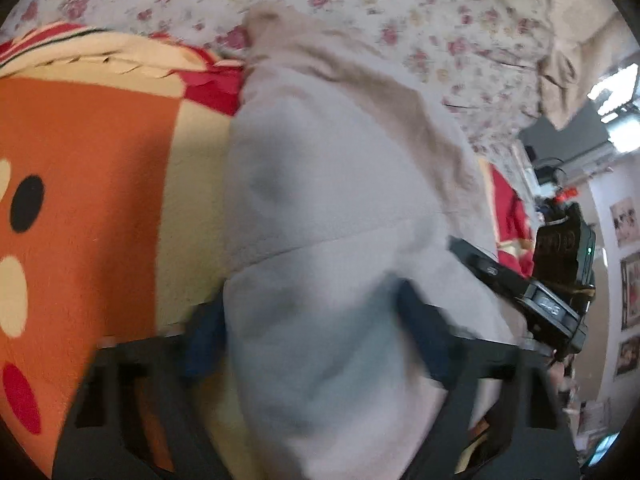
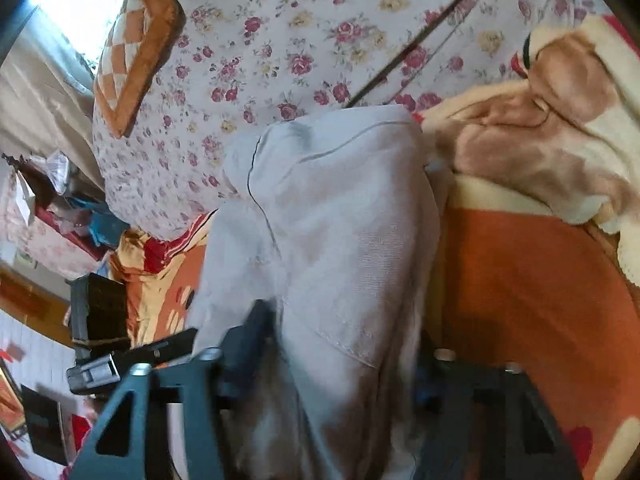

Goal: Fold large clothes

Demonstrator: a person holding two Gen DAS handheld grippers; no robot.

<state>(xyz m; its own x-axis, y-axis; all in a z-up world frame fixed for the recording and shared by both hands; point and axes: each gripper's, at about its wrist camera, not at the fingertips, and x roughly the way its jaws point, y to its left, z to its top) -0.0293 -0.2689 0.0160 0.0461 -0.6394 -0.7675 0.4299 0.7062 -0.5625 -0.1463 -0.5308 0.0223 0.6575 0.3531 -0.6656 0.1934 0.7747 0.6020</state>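
On the orange blanket (image 1: 88,208), both the left gripper (image 1: 316,332) and right gripper (image 2: 340,356) apparently clamp the grey garment (image 1: 332,184).

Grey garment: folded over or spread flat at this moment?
Folded, at least partly: the grey garment lies doubled into a narrow, thick bundle on the orange blanket, with a rounded fold edge at its far end.

Pale grey garment (image 1: 332,216) between left tool (image 1: 316,336) fingers; orange blanket (image 1: 88,184) beneath
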